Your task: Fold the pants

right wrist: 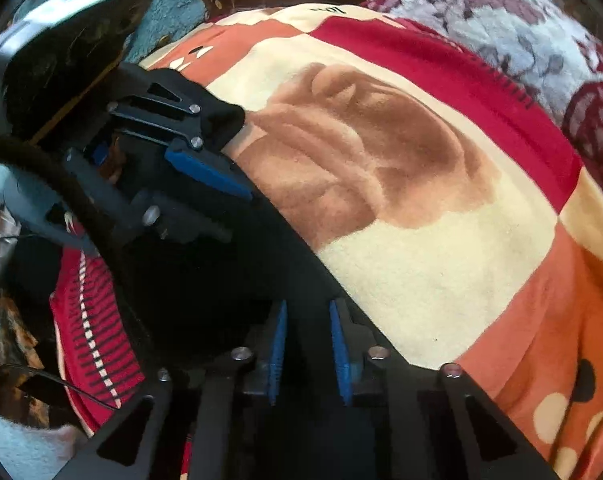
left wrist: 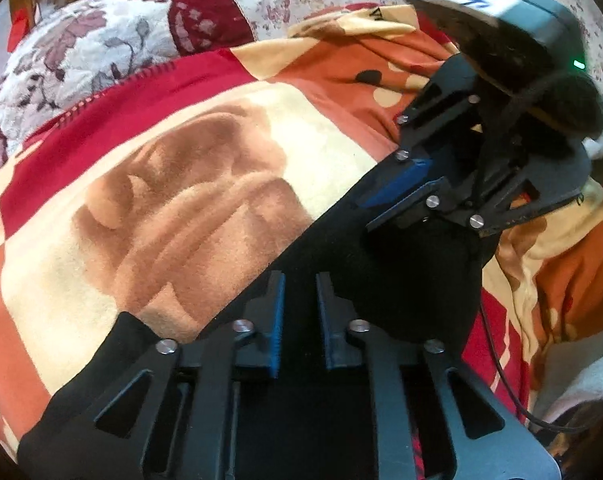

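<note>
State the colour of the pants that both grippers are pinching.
Black. The pants show best in the left wrist view, against the patterned blanket.

Open blanket [left wrist: 161, 184] ahead; pillow [left wrist: 101, 44] blocking beyond.

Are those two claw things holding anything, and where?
Both the left gripper and right gripper pinch the black pants along their edge.
</note>
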### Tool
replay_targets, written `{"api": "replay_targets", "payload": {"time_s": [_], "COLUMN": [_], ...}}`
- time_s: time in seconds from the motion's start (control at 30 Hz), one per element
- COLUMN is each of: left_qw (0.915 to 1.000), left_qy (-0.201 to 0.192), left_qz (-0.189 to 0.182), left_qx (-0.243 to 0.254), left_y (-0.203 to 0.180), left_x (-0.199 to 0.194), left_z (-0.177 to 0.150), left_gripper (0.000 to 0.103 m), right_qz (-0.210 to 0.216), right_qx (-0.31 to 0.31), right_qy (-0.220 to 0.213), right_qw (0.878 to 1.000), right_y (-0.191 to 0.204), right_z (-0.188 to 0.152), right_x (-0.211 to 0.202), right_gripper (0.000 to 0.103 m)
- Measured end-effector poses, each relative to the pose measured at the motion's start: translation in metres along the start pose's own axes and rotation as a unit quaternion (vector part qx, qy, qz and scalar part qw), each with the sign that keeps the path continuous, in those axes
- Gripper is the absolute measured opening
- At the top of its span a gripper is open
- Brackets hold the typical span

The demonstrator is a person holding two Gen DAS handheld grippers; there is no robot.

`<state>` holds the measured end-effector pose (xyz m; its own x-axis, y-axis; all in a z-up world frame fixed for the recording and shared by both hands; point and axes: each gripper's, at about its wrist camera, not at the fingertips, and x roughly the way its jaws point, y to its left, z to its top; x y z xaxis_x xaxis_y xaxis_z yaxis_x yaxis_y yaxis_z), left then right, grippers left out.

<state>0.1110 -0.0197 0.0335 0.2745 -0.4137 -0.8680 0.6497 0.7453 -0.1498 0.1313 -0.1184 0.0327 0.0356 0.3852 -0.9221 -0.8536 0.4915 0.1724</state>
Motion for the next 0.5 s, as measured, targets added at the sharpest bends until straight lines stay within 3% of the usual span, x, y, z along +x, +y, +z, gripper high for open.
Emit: {"api": "replay_targets", "payload": {"time_s": [0.23, 0.5], "left_qw": [0.9994, 0.9991], "left_qy": [-0.022, -0.008], "left_qz": [0.026, 0.035], "left_qx": [0.002, -0.020], "left_y": [-0.004, 0.000], "left_x": [-0.010, 0.004], "left_z": [0.008, 0.006], "left_gripper": [0.008, 0.009], "right_qz": [-0.049, -0.035], "right_qx": [-0.017, 0.018], "right_qy": [-0.017, -0.012], "right_qw": [0.999, 0.999], "right_y": [0.008, -0.007], "right_z": [0.009, 0.001], "right_x": [-0.017, -0.001], "right_gripper": [0.008, 0.009]}}
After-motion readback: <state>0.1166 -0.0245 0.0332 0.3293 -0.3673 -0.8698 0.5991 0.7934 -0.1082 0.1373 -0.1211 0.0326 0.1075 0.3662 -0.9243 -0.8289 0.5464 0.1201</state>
